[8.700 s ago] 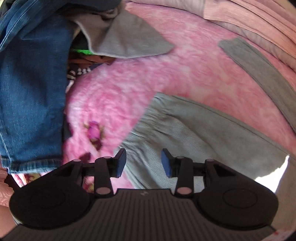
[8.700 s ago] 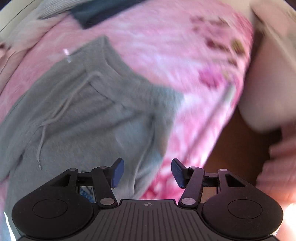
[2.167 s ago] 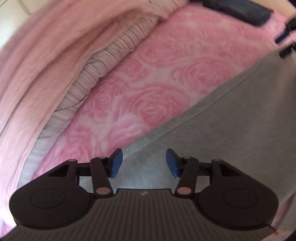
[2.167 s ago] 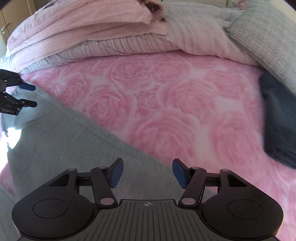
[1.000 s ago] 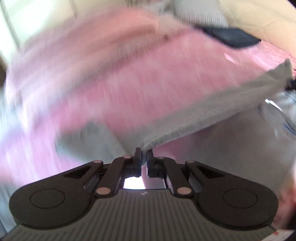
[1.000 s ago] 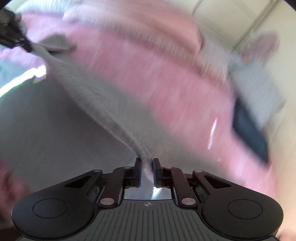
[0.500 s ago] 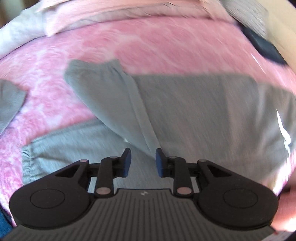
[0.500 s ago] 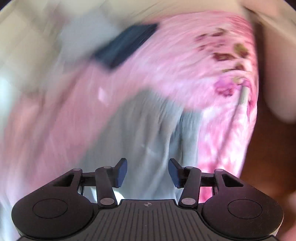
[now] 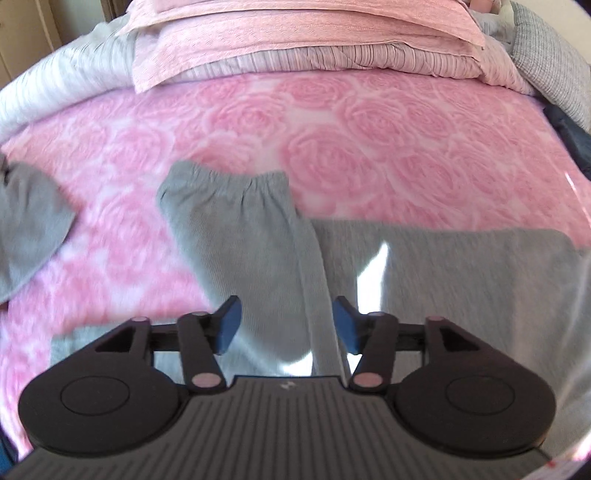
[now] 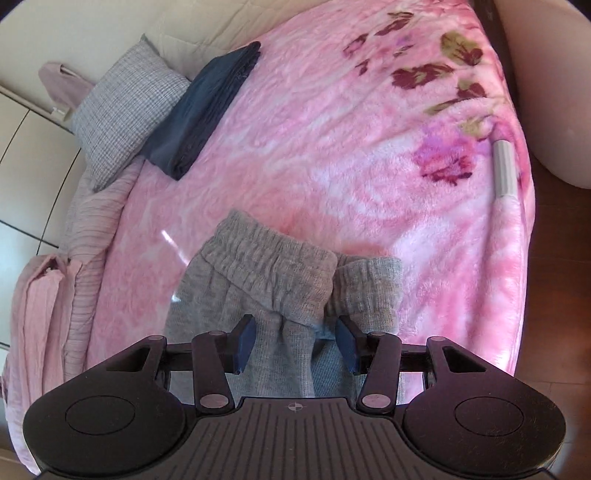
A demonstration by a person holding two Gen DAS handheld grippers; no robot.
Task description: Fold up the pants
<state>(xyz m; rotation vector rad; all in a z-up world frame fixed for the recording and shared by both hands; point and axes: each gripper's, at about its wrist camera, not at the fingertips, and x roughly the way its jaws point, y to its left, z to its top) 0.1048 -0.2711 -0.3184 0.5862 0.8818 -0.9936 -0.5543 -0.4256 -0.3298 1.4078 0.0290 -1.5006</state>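
Grey sweatpants (image 9: 424,280) lie folded over on the pink rose blanket (image 9: 332,147). In the left wrist view a cuffed leg end (image 9: 229,199) rests across the folded body. My left gripper (image 9: 286,326) hovers just over the leg with its jaws opening; cloth lies under the gap, and the pads do not press it. In the right wrist view the elastic waistband (image 10: 273,266) lies doubled, one layer over another. Over the cloth just behind that band my right gripper (image 10: 295,341) stands open, gripping nothing.
Folded pink bedding (image 9: 303,33) and a striped quilt (image 9: 55,85) line the far side. Another grey garment (image 9: 26,221) lies at the left. A checked pillow (image 10: 122,107) and a folded dark blue garment (image 10: 203,107) sit at the bed's far corner. The bed edge (image 10: 517,258) drops to a wooden floor.
Both grippers were shut on the pants' edge and held it up a second ago. Both have let go and opened, and the cloth now lies flat, folded over itself.
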